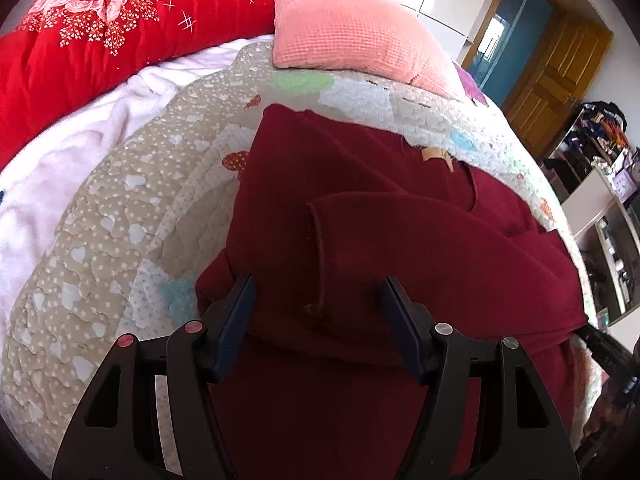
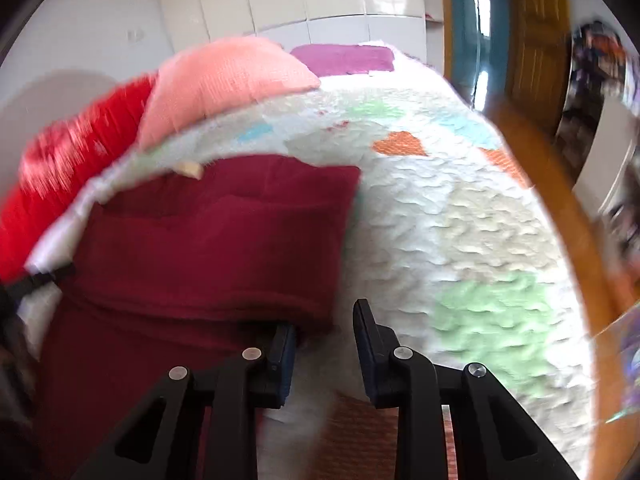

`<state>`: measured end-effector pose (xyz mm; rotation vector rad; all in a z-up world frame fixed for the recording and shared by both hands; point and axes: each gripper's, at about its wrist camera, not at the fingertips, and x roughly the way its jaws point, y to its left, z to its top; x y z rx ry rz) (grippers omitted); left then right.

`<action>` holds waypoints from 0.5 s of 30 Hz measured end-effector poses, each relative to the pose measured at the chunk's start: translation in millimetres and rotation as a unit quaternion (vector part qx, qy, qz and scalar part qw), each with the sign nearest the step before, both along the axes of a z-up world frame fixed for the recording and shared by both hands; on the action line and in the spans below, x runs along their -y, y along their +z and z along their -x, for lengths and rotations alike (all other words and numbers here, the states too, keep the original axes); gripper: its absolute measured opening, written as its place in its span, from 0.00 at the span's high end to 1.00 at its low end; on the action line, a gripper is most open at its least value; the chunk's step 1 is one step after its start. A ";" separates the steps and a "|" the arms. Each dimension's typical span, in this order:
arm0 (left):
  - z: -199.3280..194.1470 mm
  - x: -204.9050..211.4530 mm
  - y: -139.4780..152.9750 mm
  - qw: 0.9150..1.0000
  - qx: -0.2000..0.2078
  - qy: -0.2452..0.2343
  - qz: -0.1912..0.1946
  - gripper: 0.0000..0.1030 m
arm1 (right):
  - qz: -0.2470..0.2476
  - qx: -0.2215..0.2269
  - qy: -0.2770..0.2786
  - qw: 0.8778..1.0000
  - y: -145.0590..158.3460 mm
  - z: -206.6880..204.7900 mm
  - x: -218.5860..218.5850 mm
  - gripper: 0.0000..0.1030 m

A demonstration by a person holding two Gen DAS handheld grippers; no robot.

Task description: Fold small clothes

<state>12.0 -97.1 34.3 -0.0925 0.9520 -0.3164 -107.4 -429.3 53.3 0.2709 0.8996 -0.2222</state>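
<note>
We are working on a dark red sweater (image 1: 360, 240) lying on the bed (image 2: 460, 220), sleeves already folded in, both the left gripper (image 1: 318, 300) and right gripper (image 2: 324, 320) spread with jaws pinching nothing, the final fold apparently remaining.

Right-wrist view motion-blurred; red quilt (image 2: 60, 168) smeared, shelf clutter (image 2: 596, 80) unreadable.

- No readable text, brand, number or sign shows in either view.
- The tan label (image 1: 435, 157) at the neck of the dark red sweater (image 1: 360, 240) carries no legible writing.
- In the right wrist view that label is blurred.
</note>
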 end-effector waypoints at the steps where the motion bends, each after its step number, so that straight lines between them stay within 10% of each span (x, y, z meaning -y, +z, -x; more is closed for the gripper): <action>1: 1.0 0.5 0.1 1.000 0.003 -0.001 -0.002 0.37 | -0.023 -0.015 -0.004 1.000 -10.5 2.1 4.2 0.75; 15: -17.0 8.3 5.0 0.999 -0.018 -0.013 0.029 0.37 | -0.100 0.057 0.033 0.993 33.9 31.0 -11.1 0.72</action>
